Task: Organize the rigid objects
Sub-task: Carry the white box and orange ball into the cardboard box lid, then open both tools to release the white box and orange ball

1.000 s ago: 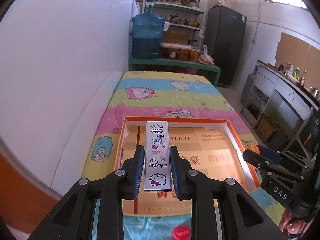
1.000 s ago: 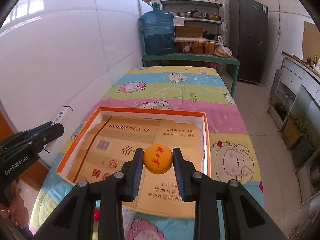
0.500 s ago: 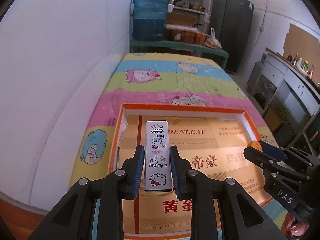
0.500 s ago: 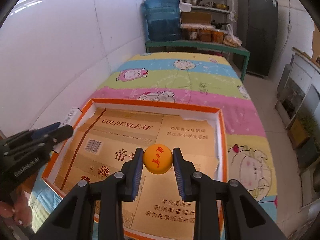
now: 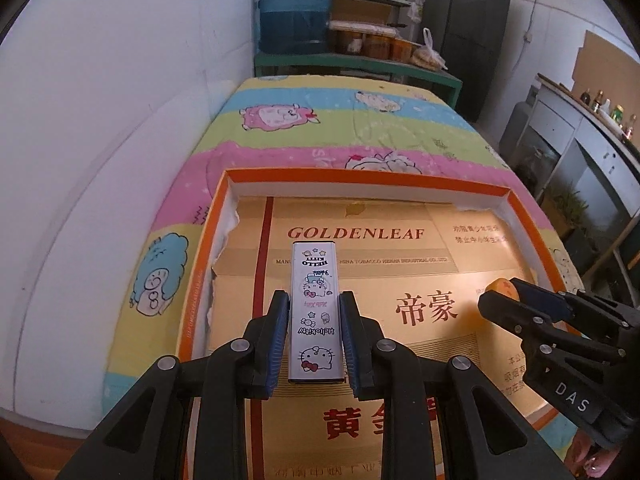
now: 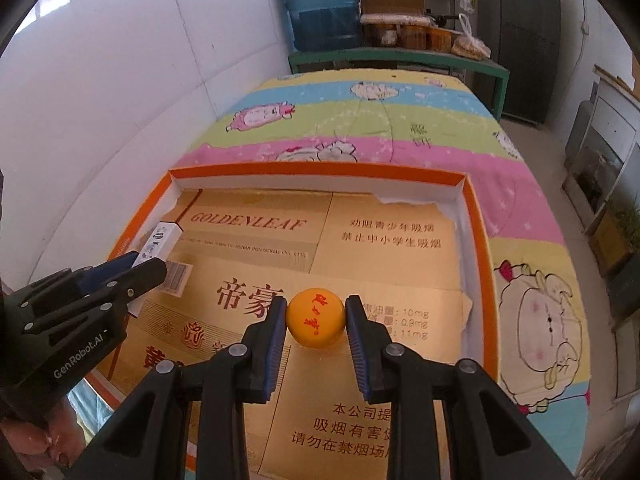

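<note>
Risk one: round orange ping-pong ball, pinched by right gripper above orange-rimmed cardboard-lined tray, rolls if released high. Left gripper clamps slim white cartoon-printed tin (smooth sides); tilted, it may slide out.

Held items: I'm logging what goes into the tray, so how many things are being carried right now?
2. A white cartoon-print case in the left gripper, and an orange ball in the right gripper, both over the orange tray.
</note>
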{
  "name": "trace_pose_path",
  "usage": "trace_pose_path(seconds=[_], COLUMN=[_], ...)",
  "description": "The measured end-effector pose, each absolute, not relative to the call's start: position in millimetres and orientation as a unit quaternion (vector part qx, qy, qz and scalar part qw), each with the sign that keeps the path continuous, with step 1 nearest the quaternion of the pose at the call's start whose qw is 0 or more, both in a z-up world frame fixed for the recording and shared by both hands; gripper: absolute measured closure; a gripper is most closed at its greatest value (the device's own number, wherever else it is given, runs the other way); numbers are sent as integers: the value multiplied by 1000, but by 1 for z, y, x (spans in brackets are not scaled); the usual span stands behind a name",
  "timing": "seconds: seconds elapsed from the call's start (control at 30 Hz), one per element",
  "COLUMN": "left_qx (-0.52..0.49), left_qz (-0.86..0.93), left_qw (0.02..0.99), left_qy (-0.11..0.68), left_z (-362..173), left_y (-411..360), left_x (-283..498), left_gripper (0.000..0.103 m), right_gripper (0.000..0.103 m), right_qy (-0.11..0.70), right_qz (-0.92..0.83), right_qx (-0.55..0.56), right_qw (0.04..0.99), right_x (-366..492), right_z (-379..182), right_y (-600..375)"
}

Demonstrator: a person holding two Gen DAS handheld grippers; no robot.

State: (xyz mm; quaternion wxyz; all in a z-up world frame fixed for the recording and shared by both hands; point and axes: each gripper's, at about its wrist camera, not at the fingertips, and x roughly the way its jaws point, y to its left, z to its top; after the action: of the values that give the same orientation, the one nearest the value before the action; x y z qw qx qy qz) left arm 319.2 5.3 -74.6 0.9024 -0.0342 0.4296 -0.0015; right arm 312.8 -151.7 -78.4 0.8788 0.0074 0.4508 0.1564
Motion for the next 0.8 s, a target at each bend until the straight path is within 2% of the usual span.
trace_pose_path(seconds=[0.6,0.8], left_qx=[-38,-28], left_qz=[-4,-23], left_qw=[892,892], left_qy=[450,451], left_z=[-96,-97], left_y=[6,4], left_x=[327,328], left_gripper=[76,68], right_gripper=[72,71], right_qy=[462,459], right_qz=[148,148], right_qx=[-15,-19], right_qw=[874,876], right_x=[316,315], right_z=[-91,-90], right_y=[-146,-145])
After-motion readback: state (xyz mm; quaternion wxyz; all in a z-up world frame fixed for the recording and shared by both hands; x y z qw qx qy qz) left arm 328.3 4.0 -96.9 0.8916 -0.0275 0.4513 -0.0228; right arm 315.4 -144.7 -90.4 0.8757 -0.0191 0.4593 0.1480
